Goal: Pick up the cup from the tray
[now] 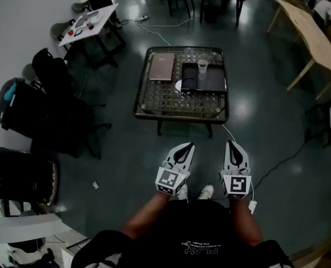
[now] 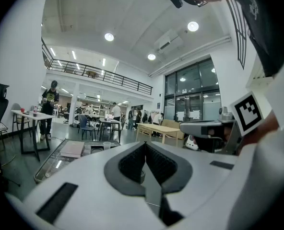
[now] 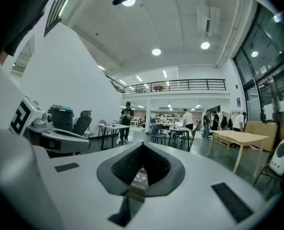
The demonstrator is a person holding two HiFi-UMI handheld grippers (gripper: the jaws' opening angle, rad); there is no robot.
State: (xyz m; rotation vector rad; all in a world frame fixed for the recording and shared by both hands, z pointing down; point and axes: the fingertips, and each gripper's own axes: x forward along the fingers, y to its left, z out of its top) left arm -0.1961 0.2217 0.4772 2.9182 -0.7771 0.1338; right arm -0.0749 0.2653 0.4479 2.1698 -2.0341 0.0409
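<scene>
The pick-up had not begun; this looked like the approach stage, with the person standing back from the low glass-topped table (image 1: 179,115) and both tools held close to the body. The left gripper (image 1: 188,146) was clenched, its jaws pressed together at the tips with nothing between them, and the right gripper (image 1: 231,144) showed the same: jaws closed, empty. The clear plastic cup (image 1: 202,67) stood upright on the black tray (image 1: 214,81), toward the tray's far left part, on the right half of the table. A brown book (image 1: 162,66) lay just left of the tray, and a small white disc (image 1: 178,85) sat at the tray's near left corner. The cup was well apart from both grippers, ahead of them and roughly in line with the gap between the two. The next move would likely call for stepping or reaching forward, parting one gripper's jaws, and bringing them around the cup's sides without tipping it.
</scene>
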